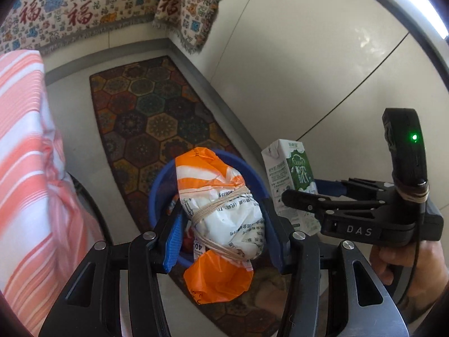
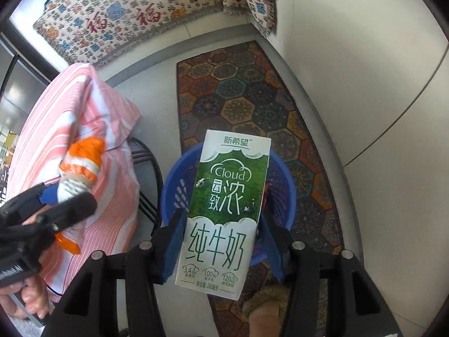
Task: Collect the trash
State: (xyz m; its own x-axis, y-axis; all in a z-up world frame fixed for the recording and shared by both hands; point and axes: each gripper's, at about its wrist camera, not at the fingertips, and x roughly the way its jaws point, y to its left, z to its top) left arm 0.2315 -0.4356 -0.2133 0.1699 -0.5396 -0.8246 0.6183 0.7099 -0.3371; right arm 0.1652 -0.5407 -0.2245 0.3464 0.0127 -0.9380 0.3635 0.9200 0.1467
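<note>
In the left wrist view my left gripper (image 1: 221, 224) is shut on an orange-and-white plastic bag bundle (image 1: 221, 193) tied with string. It hangs over a blue plastic basket (image 1: 158, 185) that stands on the rug. To its right, my right gripper (image 1: 300, 193) grips a green-and-white milk carton (image 1: 291, 165). In the right wrist view my right gripper (image 2: 221, 236) is shut on that milk carton (image 2: 227, 185), upright above the blue basket (image 2: 175, 185). My left gripper (image 2: 67, 196) shows at the left edge with the bundle (image 2: 84, 163).
A dark hexagon-patterned rug (image 1: 146, 106) lies under the basket on pale floor tiles (image 1: 308, 56). A pink-striped cloth (image 1: 25, 140) drapes over a black-framed stand (image 2: 146, 168) on the left. A patterned throw (image 1: 84, 5) covers furniture at the back. A slippered foot (image 2: 263, 309) is near the basket.
</note>
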